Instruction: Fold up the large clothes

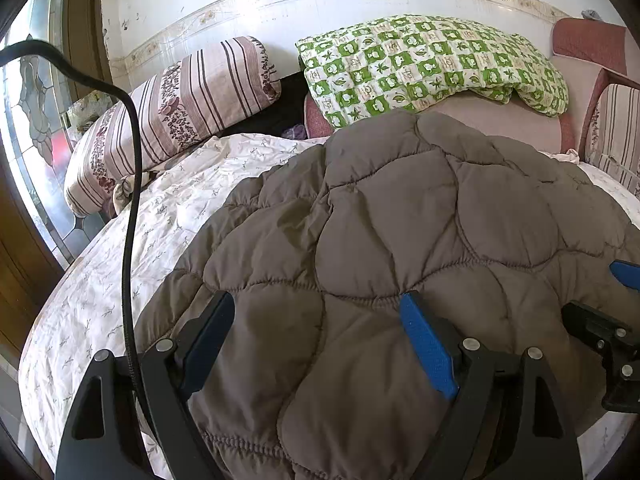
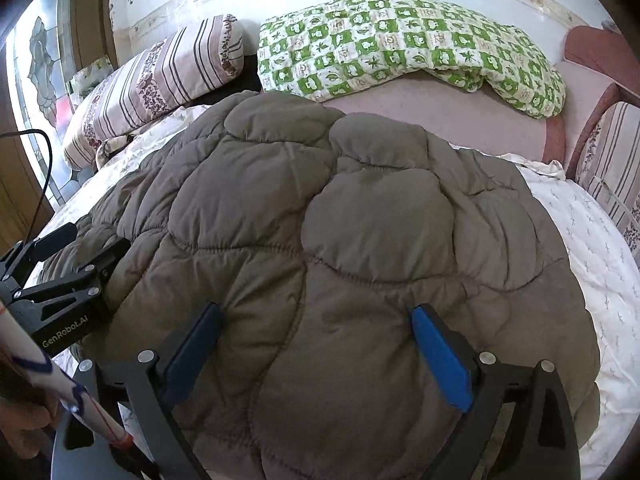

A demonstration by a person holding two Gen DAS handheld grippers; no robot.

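A large brown quilted coat (image 1: 400,220) lies spread on the white floral bedsheet (image 1: 120,260); it also fills the right wrist view (image 2: 340,220). My left gripper (image 1: 320,300) is open, its blue-padded fingers spread wide just above the coat's near edge. My right gripper (image 2: 316,312) is open too, fingers spread over the coat's near edge further right. The right gripper shows at the right edge of the left wrist view (image 1: 616,300). The left gripper shows at the left of the right wrist view (image 2: 88,240). Neither holds cloth.
A striped floral pillow (image 1: 172,116) lies at the back left. A green checked quilt (image 1: 432,60) lies folded on a pink cushion (image 1: 500,120) at the back. A black cable (image 1: 132,200) hangs at the left. A striped chair (image 2: 612,168) stands right.
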